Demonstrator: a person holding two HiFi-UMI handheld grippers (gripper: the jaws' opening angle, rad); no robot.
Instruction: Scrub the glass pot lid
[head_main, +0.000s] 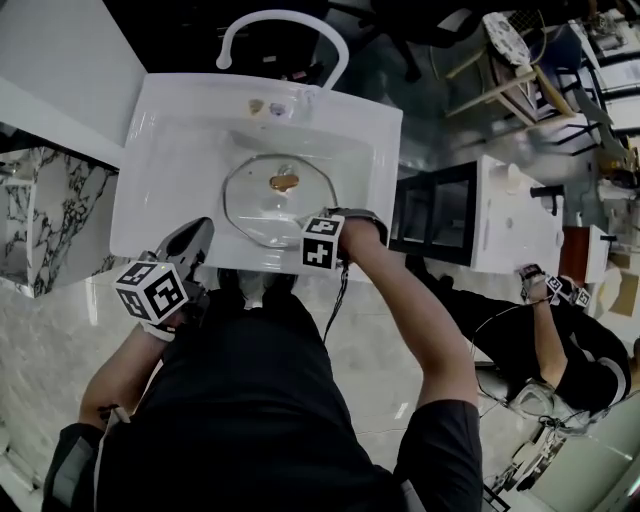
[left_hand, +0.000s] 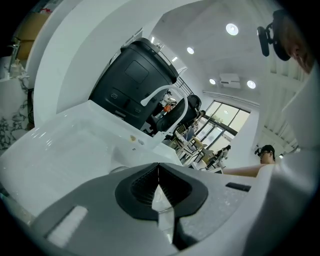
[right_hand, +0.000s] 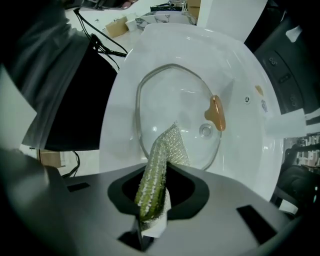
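pinched between the jaws of my right gripper (right_hand: 152, 200) is a green scrub pad (right_hand: 157, 170) with a silvery mesh face. its long axis runs straight out along the jaws and its free end fans out over the near part of the glass pot lid (right_hand: 175, 115). whether the pad's tip actually rests on the glass or hangs just above it, i cannot tell.

the lid lies flat in the bowl of the white sink (head_main: 160, 170), under the curved faucet (head_main: 280, 30). from my right gripper it is ahead and below, with its near rim just past my jaw tips. its orange-brown knob (right_hand: 217, 112) sits beyond the pad, towards the tap side. being round, the lid has no long side to line up with, so the only direction that matters is forward and down along the pad.

my left gripper (left_hand: 158, 180) has its jaws pressed together on nothing. it sits at the sink's near-left edge, off the lid, and looks across the basin toward the room, not at the glass. seen from my head, the right gripper is right by the lid's near rim while the left stays clear to the side, so the right one is plainly nearer and the one to do the work.

i judge the scrubbing is at its start or between strokes. the next move would be to press the pad flat and sweep it across the glass toward the knob.
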